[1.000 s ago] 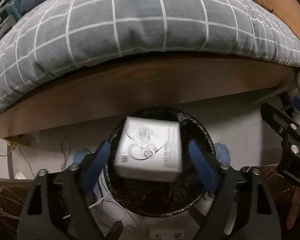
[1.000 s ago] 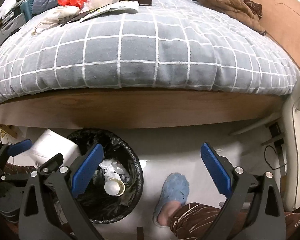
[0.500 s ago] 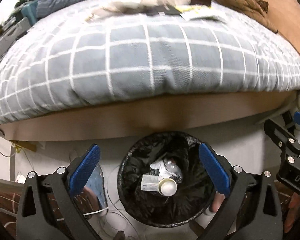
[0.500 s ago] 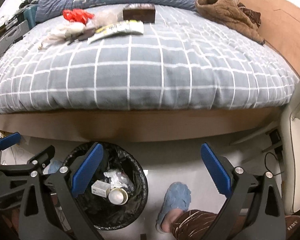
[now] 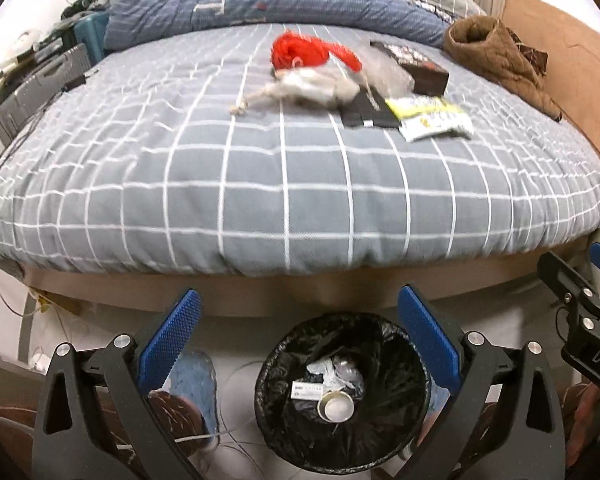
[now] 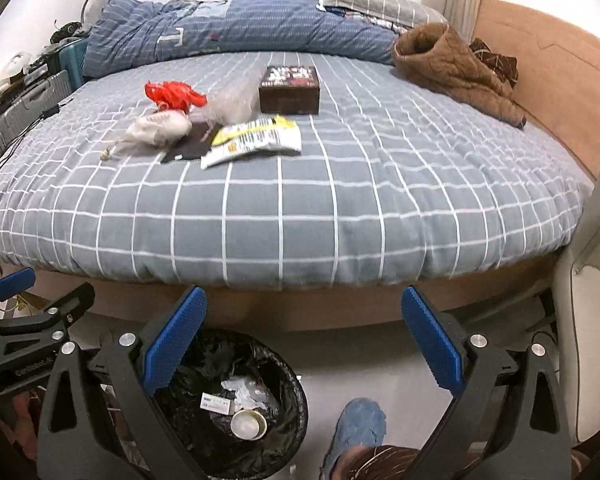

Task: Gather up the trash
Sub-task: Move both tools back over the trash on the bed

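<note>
With jaws standing wide apart and gripping nothing, the left gripper (image 5: 298, 340) and right gripper (image 6: 302, 338) are hovering over the black-lined round trash bin (image 5: 342, 394), while a red plastic bag (image 6: 174, 95), yellow-white snack wrapper (image 6: 254, 141) and dark brown box (image 6: 289, 89) are lying on the grey checked bed (image 6: 300, 200).

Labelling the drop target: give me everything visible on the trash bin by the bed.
The trash bin is round, lined with a crinkled black plastic bag folded over its rim. It stands upright on the pale floor at the foot of the bed, apart from the wooden frame. Inside lie a small white box, crumpled clear plastic and a round metal lid or can. The left gripper hangs open above it.
</note>
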{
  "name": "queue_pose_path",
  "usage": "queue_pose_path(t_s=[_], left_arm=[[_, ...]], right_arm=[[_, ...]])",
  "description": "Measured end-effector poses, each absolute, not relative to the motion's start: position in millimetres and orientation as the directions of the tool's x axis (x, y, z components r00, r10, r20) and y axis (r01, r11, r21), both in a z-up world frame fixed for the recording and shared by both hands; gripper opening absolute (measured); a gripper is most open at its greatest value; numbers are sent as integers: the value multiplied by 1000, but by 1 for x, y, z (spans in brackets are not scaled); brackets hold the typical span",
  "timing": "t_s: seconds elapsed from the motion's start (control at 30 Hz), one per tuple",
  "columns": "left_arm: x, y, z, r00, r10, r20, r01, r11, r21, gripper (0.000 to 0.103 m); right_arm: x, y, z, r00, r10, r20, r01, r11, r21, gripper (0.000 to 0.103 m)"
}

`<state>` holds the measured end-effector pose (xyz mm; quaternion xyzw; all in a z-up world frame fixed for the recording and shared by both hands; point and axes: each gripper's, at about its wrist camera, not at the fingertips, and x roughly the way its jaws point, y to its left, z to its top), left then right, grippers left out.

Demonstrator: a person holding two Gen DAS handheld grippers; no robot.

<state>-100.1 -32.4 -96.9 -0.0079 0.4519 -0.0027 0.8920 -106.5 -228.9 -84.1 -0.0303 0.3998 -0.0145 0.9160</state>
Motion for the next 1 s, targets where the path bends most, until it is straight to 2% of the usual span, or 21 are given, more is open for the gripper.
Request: queue_pose_path(t_s=[0.43, 1.0], left_arm=[[-82, -24, -58, 663, -4, -748, -19, 1000, -23, 97], [-5, 0, -24, 722, 22, -692, -56, 998, -27, 97]], right_arm=[[-86, -219, -46, 748, -14, -664, -23, 999, -46, 94], [-8, -214, -35, 762, -34, -646, -9, 998, -63, 94]])
